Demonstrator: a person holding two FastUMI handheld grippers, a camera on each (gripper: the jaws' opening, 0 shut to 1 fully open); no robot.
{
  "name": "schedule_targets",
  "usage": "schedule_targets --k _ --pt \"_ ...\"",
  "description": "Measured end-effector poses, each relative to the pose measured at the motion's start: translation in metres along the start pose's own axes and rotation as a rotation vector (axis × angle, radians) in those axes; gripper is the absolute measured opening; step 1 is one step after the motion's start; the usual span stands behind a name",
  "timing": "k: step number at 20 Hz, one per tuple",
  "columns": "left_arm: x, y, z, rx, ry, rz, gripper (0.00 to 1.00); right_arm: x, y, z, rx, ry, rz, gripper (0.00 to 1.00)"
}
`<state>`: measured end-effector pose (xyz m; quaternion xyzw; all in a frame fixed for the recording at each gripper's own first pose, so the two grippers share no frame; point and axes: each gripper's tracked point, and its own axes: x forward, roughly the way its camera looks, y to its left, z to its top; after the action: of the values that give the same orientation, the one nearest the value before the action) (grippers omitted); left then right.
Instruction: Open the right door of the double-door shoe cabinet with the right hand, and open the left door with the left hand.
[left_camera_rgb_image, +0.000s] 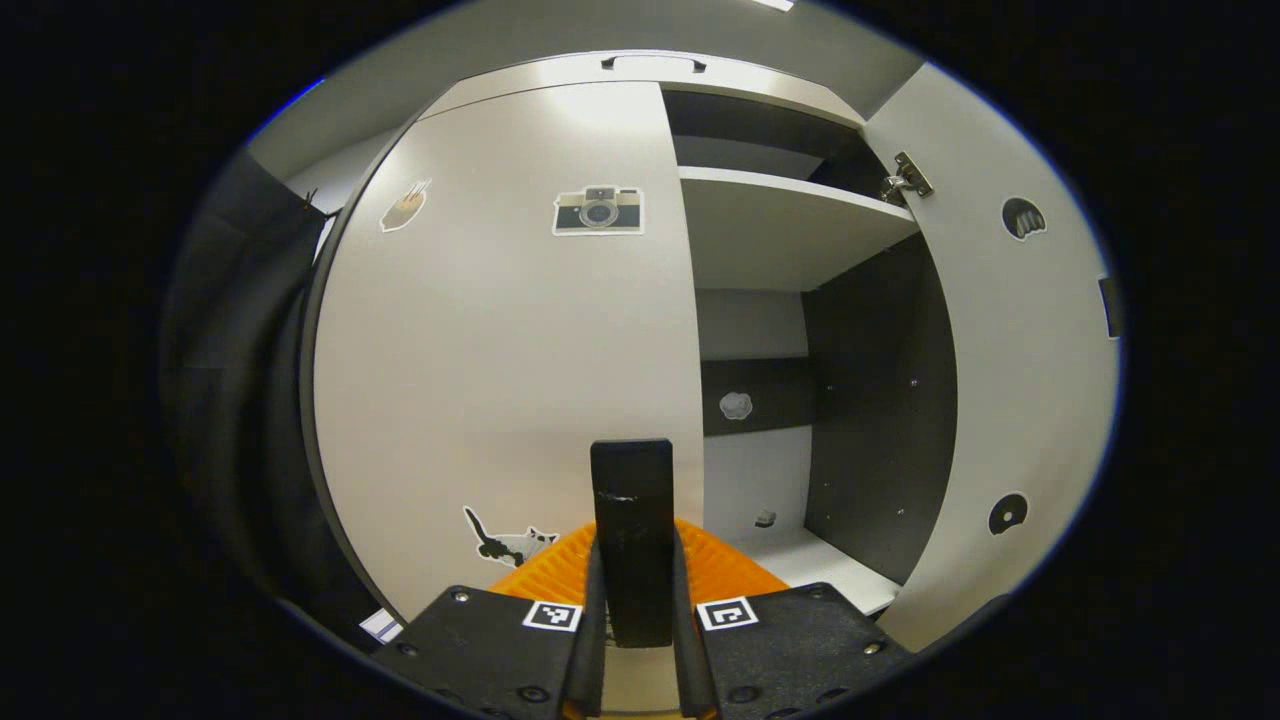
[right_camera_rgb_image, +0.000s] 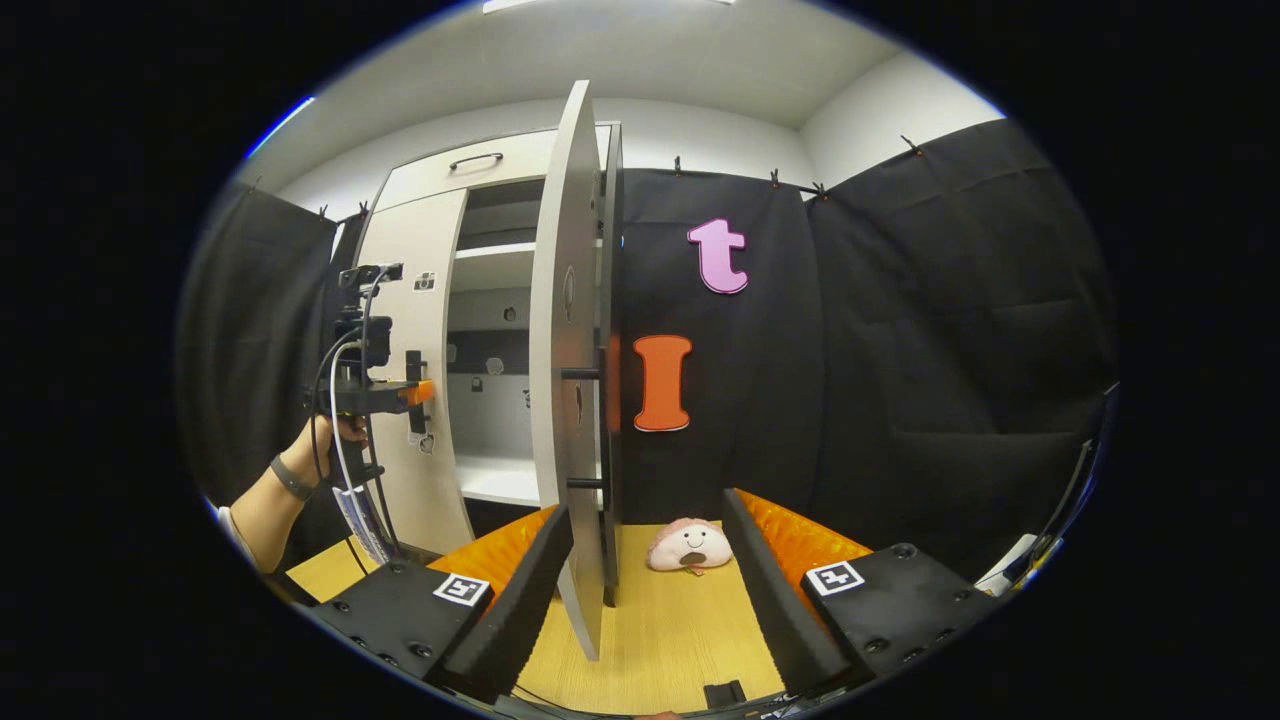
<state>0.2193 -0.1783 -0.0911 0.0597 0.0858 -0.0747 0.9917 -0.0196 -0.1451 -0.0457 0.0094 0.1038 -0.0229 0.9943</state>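
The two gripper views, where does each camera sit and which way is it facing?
Left gripper view: rides the left gripper, facing the closed left door up close; its jaws are shut on the door's handle.
Right gripper view: rides the right gripper, facing the open right door edge-on between its open jaws; a hand holds the left gripper farther off.
Shared: the cabinet's shelf, both doors.

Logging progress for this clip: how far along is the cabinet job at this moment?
Done: the right door stands swung out, shelves exposed, and the right claw is open, its fingers either side of the door's edge. In hand: the left claw is clamped on the left door's black handle. Left: that left door looks closed and must be pulled open.
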Motion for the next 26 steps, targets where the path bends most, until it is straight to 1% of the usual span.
schedule_targets --k 1,2,5,9,10,13,18,19,20,21,23,24,25,26 --pt "-0.002 0.000 -0.002 -0.020 0.020 -0.008 0.23 -0.001 0.001 0.002 0.005 -0.001 0.004 0.99" --pt "-0.005 0.000 -0.003 -0.028 0.036 -0.019 0.22 0.002 0.001 0.003 0.012 -0.002 0.010 0.99" --pt "-0.023 0.004 -0.003 -0.007 0.057 -0.050 0.21 0.012 -0.001 0.006 0.011 -0.008 0.013 0.99" --pt "-0.047 0.016 -0.001 -0.009 0.070 -0.073 0.21 -0.006 0.006 0.002 0.009 -0.009 0.025 0.99" --pt "-0.053 0.019 -0.001 -0.014 0.070 -0.073 0.21 -0.005 0.007 0.002 0.007 -0.009 0.028 0.99" --pt "-0.070 0.026 0.000 -0.021 0.061 -0.064 0.20 -0.007 0.010 0.003 -0.002 -0.011 0.025 0.99" --pt "-0.090 0.045 0.002 -0.036 0.044 -0.021 0.20 -0.008 0.017 0.000 -0.003 -0.006 0.022 0.99" --pt "-0.094 0.050 0.003 -0.026 0.038 -0.020 0.20 -0.009 0.018 0.000 -0.003 -0.007 0.021 0.94" --pt "-0.100 0.055 0.004 -0.023 0.032 -0.019 0.20 -0.008 0.020 0.000 -0.003 -0.008 0.016 0.94" --pt "-0.103 0.060 0.005 -0.023 0.028 -0.015 0.20 -0.007 0.021 0.000 -0.001 -0.007 0.010 0.99" --pt "-0.112 0.074 0.005 -0.029 0.024 0.000 0.19 -0.005 0.026 0.001 0.006 -0.008 0.010 0.99" --pt "-0.115 0.080 0.007 -0.033 0.018 0.010 0.20 -0.004 0.028 0.002 0.008 -0.011 0.010 0.94" --pt "-0.117 0.086 0.008 -0.040 0.009 0.020 0.19 -0.005 0.028 0.004 0.007 -0.017 0.009 0.94" --pt "-0.118 0.091 0.009 -0.046 -0.002 0.026 0.18 -0.006 0.027 0.003 0.002 -0.020 0.003 0.99"
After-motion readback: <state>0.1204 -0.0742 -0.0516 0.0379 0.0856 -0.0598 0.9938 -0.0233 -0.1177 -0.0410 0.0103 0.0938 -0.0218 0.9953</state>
